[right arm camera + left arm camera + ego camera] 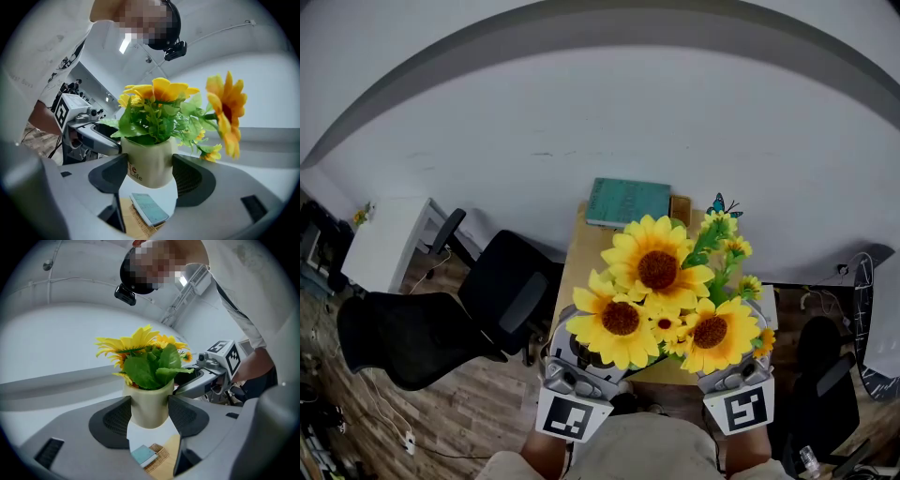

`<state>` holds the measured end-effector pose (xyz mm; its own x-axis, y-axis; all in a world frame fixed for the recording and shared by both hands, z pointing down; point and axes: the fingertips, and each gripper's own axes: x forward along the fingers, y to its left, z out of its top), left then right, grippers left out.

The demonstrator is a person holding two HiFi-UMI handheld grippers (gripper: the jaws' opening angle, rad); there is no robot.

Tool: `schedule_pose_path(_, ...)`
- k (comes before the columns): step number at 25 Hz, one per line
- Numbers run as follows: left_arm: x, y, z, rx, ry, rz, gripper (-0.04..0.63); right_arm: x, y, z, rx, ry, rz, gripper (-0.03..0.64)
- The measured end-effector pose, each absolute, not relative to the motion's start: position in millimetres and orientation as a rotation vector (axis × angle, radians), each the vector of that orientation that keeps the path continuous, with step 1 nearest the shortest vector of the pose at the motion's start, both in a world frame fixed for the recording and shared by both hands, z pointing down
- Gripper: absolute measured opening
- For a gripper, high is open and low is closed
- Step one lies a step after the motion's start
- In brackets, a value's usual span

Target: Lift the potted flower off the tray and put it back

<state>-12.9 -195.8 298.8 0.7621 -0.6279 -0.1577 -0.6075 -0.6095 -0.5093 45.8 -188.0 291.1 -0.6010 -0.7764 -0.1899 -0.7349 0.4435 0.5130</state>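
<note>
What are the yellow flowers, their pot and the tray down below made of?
The flowers look fake, probably cloth or plastic: the petals are very even and bright, and the leaves look stiff. The pot is smooth, cream and slightly shiny, likely ceramic, though it could be plastic. The tray looks like woven straw or wicker, from its tan criss-cross weave.

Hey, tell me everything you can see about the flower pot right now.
The pot is a small, glossy cream cup, ceramic-looking, with red-brown lettering partly hidden. It holds artificial-looking sunflowers and green leaves. It hangs roughly upright in the air, well above the table, clamped from opposite sides by the left gripper and right gripper.
</note>
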Motion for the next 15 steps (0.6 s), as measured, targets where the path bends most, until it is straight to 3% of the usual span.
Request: schedule_pose_path(15, -14.6, -192.1, 295.8, -2.411, 0.911, -0.033, 0.252, 44.5, -184.7, 289.7, 1.369, -2.638, -0.854, 0.316)
